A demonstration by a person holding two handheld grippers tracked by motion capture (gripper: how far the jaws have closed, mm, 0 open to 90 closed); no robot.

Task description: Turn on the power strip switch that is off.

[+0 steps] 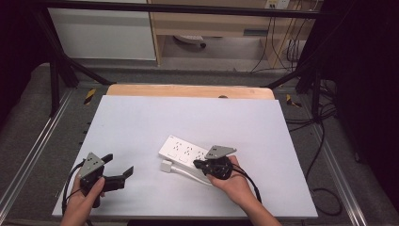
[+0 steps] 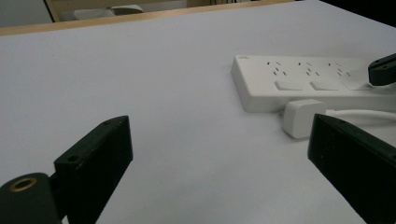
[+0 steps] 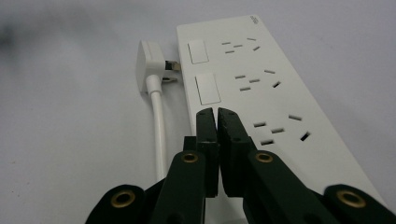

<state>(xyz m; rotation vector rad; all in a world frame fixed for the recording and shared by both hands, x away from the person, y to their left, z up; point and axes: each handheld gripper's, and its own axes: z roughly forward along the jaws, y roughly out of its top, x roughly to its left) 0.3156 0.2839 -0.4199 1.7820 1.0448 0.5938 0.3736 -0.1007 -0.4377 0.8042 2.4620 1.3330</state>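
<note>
Bench: white bench (image 1: 141, 122) fills the middle of the high view, with a wooden edge (image 1: 188, 91) along its far side and grey floor around it.
Power strip: white power strip (image 1: 184, 152) lies flat, a little right of centre in the lower half of the high view; it has three socket groups and rocker switches along one long side.
Plug: white plug (image 1: 166, 166) lies on the bench just beside the near left end of the strip, with its white cable (image 3: 159, 126) running alongside the strip.
Right gripper: right gripper (image 1: 199, 164) is at the lower centre-right of the high view, over the right end of the strip; in the right gripper view its tips are above the strip, at the place of the nearest switch.
Right fingers: fingers (image 3: 206, 128) are pressed together, nothing between them.
Left gripper: left gripper (image 1: 118, 167) is at the lower left of the high view, well apart from the strip, pointed towards it.
Left fingers: fingers (image 2: 100, 154) stand wide apart and hold nothing; between them only bare bench is seen.
</note>
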